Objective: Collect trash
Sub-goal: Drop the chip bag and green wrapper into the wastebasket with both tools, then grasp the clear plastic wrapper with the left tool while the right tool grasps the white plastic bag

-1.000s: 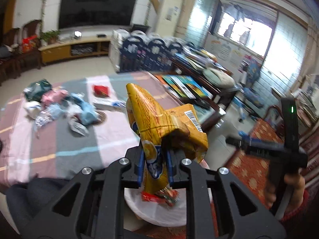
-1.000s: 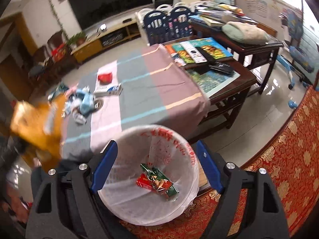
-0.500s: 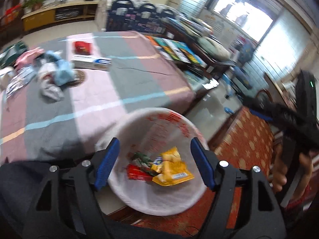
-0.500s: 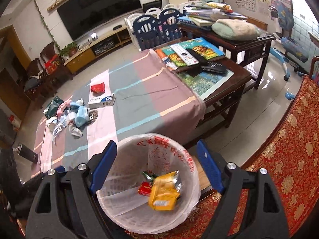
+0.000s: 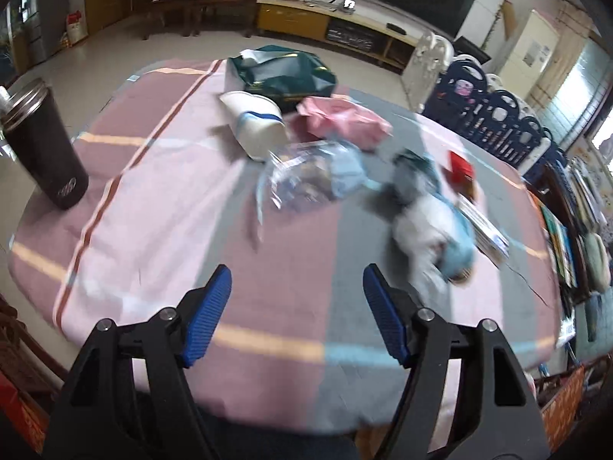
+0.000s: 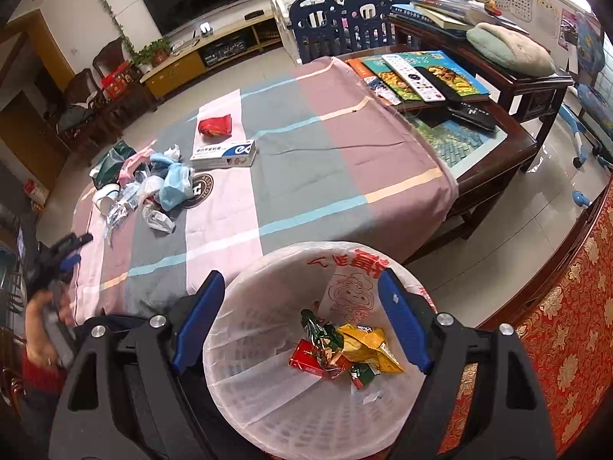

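My left gripper (image 5: 297, 280) is open and empty, over the near edge of the striped tablecloth (image 5: 161, 191), facing a pile of trash: a clear plastic wrapper (image 5: 306, 176), a white paper cup (image 5: 254, 124), a pink bag (image 5: 341, 120), a green bag (image 5: 283, 73) and blue-white wrappers (image 5: 433, 222). My right gripper (image 6: 300, 291) is open and empty above the white lined bin (image 6: 268, 395), which holds the yellow snack bag (image 6: 367, 347) and red and green wrappers (image 6: 314, 356). The pile (image 6: 153, 188) and my left gripper (image 6: 61, 253) also show in the right wrist view.
A black tumbler (image 5: 42, 145) stands at the table's left edge. A toothpaste box (image 6: 224, 153) and a red packet (image 6: 215, 125) lie mid-table. Books and remotes (image 6: 421, 76) cover the far end. A red patterned carpet (image 6: 567, 326) lies right of the bin.
My left gripper opened and dropped the yellow snack bag into the bin, then swung left to face the trash pile on the table. My right gripper stayed over the bin.
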`<state>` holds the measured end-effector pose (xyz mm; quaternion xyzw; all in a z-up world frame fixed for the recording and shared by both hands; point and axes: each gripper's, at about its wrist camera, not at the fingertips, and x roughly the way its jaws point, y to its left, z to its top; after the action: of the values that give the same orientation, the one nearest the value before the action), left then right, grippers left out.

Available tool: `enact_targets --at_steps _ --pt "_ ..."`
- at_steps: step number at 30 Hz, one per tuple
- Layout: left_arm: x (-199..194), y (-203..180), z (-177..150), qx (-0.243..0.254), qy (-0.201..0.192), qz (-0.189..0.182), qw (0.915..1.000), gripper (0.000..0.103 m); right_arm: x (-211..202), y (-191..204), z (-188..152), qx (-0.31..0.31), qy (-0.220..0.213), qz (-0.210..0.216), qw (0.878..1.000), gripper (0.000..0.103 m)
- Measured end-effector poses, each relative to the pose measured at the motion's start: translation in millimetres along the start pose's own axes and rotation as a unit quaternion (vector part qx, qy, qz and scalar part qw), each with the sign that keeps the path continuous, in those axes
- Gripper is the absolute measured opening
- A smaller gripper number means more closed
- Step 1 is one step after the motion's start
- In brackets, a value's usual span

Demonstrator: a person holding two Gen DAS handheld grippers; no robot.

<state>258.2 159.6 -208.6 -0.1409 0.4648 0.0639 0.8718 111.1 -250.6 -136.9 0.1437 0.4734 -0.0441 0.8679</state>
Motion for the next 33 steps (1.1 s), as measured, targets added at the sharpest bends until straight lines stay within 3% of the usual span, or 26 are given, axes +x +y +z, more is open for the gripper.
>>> enact_targets --at_steps 4,9,11,12,13,14,18,23,27,29,31,33 --pt "46 3 39 0.033 0.007 0.022 0.9992 0.075 22 6 4 0.003 0.023 -0.005 1.000 0.081" --pt "89 -2 55 0.048 0.029 0.002 0.9984 0.079 47 16 7 0.003 0.045 -0.015 0.999 0.081" --pt "105 -3 57 0.057 0.037 0.012 0.9976 0.079 53 22 10 0.003 0.050 -0.017 0.999 0.081" --pt "110 -2 56 0.060 0.037 0.022 0.9973 0.068 56 25 12 0.002 0.051 -0.017 0.999 0.081" --pt "113 0 55 0.059 0.036 0.024 0.9973 0.040 59 31 14 -0.001 0.052 -0.016 0.999 0.081" --pt "114 2 53 0.055 0.040 0.017 0.9976 0.034 61 34 16 -0.003 0.052 -0.016 0.999 0.081" --pt "90 12 39 0.025 0.015 -0.022 0.9994 0.017 77 62 24 -0.020 0.054 -0.003 0.998 0.081" --pt "11 28 14 -0.031 -0.054 -0.055 0.9965 0.015 110 115 36 -0.055 0.035 0.047 0.997 0.081" --pt "-29 40 -12 -0.057 -0.060 -0.065 0.9944 0.015 146 169 51 -0.088 0.028 0.087 0.992 0.081" --pt "-36 42 -23 -0.051 -0.063 -0.056 0.9951 0.015 160 200 58 -0.108 0.019 0.096 0.989 0.081" --pt "-32 47 -30 -0.059 -0.048 -0.070 0.9946 0.015 171 229 63 -0.133 0.014 0.118 0.984 0.081" --pt "-26 52 -35 -0.067 -0.036 -0.076 0.9942 0.015 183 256 66 -0.162 -0.003 0.091 0.983 0.081"
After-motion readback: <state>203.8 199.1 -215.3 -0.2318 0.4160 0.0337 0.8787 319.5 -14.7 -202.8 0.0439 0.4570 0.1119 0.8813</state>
